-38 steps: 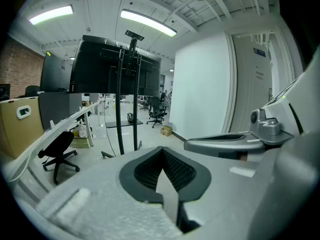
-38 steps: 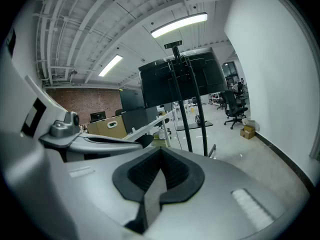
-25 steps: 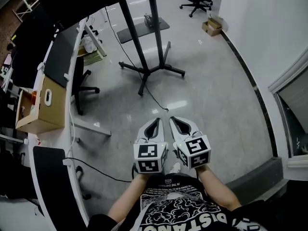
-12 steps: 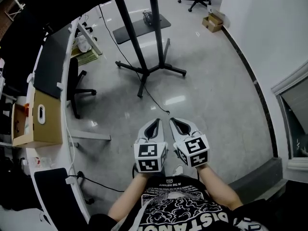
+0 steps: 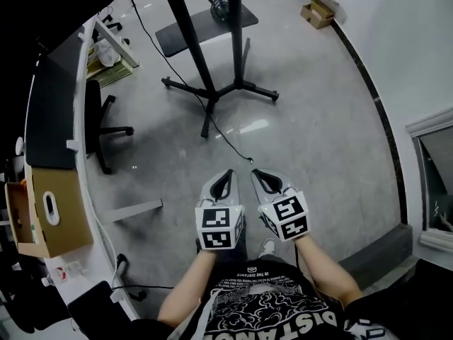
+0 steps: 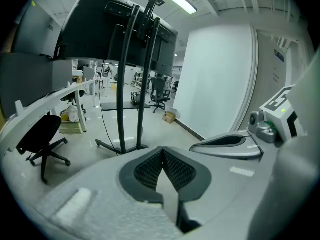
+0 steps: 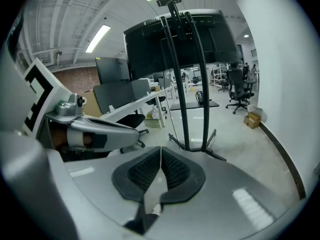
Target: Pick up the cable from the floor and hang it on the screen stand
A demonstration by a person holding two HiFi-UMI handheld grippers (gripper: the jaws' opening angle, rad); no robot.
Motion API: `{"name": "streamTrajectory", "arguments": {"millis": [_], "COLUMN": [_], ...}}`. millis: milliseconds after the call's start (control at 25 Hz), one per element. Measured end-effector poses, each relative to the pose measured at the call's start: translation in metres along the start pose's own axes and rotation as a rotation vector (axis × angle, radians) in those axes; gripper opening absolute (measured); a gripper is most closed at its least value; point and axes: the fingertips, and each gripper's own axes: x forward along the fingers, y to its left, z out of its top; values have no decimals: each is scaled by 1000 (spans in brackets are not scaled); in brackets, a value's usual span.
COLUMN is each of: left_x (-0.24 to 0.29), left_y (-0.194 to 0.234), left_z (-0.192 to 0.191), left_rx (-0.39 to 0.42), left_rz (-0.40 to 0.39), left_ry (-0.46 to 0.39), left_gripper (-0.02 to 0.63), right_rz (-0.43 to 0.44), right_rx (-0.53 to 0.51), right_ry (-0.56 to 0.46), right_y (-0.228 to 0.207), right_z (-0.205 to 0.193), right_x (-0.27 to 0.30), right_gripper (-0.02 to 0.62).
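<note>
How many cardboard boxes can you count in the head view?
2. One small cardboard box sits on the floor by the white wall, far right; a bigger cardboard box stands on the desk at the left edge. Others may be hidden beyond the frame.

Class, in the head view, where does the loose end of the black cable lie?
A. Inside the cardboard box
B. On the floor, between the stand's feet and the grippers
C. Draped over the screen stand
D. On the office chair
B: the black cable trails from the screen stand across the grey floor, its end lying bare there.
</note>
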Motion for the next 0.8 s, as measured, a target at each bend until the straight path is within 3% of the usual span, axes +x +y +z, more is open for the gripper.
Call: {"name": "streamTrajectory", "arguments": {"millis": [320, 560, 800], "left_x": [71, 124, 187], "left_y": [67, 100, 121], "left_z": [-14, -44, -94], "left_rx": [-29, -63, 53], "left_rz": [-82, -179, -231], "left_ry": [86, 157, 219], "left_gripper": [2, 2, 2], "right_rz": [2, 16, 51], "right_rx": [-42, -82, -122], "right_ry": [150, 289, 420], "right_y": [-20, -38, -57], "right_z": [-14, -59, -128], "right_x": [85, 152, 207], "right_gripper": [18, 20, 24]}}
